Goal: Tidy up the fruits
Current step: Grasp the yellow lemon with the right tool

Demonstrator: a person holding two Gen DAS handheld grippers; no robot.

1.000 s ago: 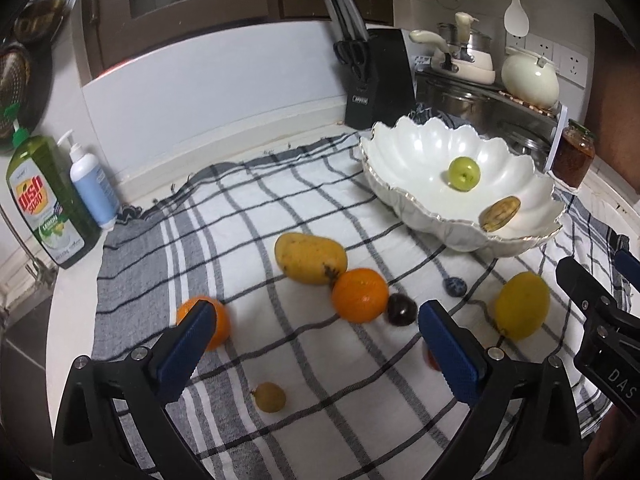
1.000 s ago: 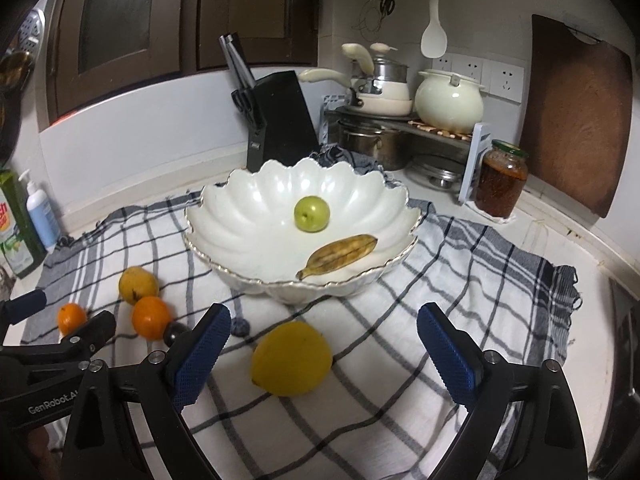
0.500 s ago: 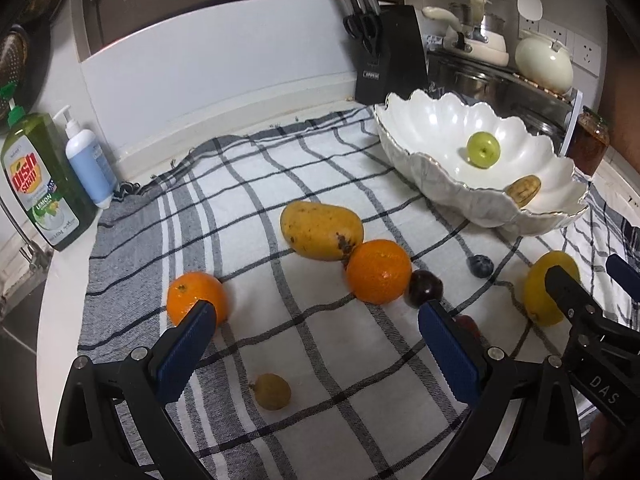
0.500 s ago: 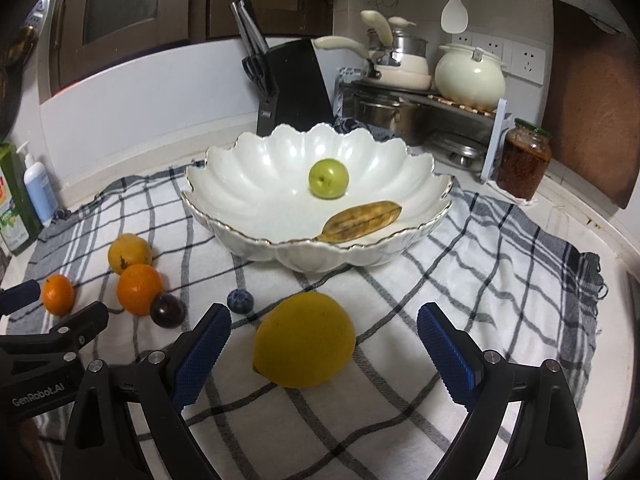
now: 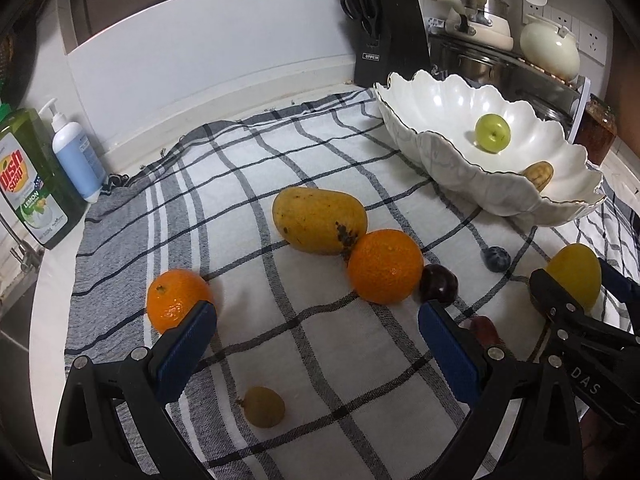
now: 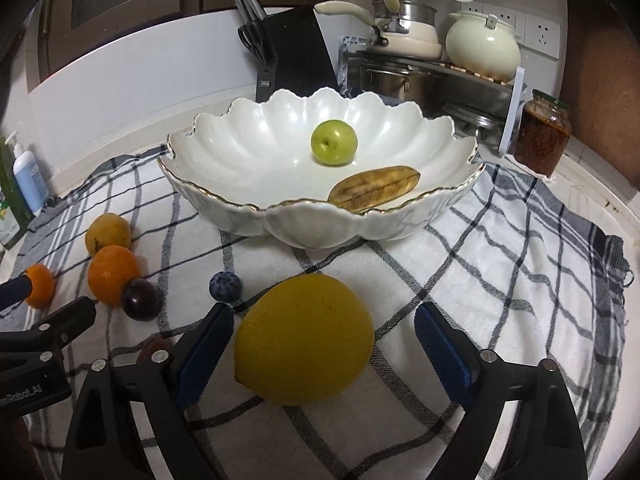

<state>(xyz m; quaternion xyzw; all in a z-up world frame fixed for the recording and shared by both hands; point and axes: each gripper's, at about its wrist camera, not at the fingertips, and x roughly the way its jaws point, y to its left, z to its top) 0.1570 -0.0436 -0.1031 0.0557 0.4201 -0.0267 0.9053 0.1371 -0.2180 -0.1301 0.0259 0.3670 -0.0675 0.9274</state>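
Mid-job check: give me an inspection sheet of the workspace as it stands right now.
Surface: checked cloth spread over the counter.
Job's things: white bowl holds a green fruit and a brown banana. On the cloth: mango, large orange, small orange, dark plum, blueberry, lemon, small yellow fruit.
Clutter: dish soap, pump bottle, jar.
Grippers: left tongs open, empty; right tongs open, straddling the lemon.
Cables: nothing seen.
Surroundings: knife block, pots.
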